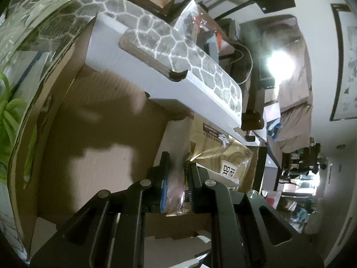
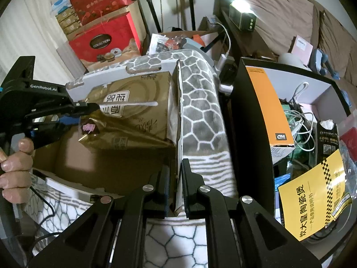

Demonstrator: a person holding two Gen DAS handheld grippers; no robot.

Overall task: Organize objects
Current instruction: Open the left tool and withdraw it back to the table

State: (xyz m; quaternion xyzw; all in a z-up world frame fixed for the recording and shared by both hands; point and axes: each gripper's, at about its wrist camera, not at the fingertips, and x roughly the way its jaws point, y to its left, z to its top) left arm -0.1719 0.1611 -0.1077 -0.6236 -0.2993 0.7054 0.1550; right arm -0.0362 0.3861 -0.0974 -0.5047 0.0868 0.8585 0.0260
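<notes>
left wrist view: the left tool [image 1: 177, 178] is clenched on the crinkled edge of a gold packet [image 1: 214, 154], which hangs just ahead over the open cardboard box [image 1: 107, 156].

right wrist view: the right tool [image 2: 175, 178] pinches the box's upright flap [image 2: 178, 111]; the packet lies left of it, inside the box.

Both grippers are matte black, with angular slotted arms and round silver screws at the pivots. The left gripper [image 2: 89, 108] bears white "GenRobot.AI" lettering and blue accents. The right gripper [image 2: 175, 178] has ribbed inner faces on its jaws. A bare hand [image 2: 15, 167] shows, no sleeve visible.
</notes>
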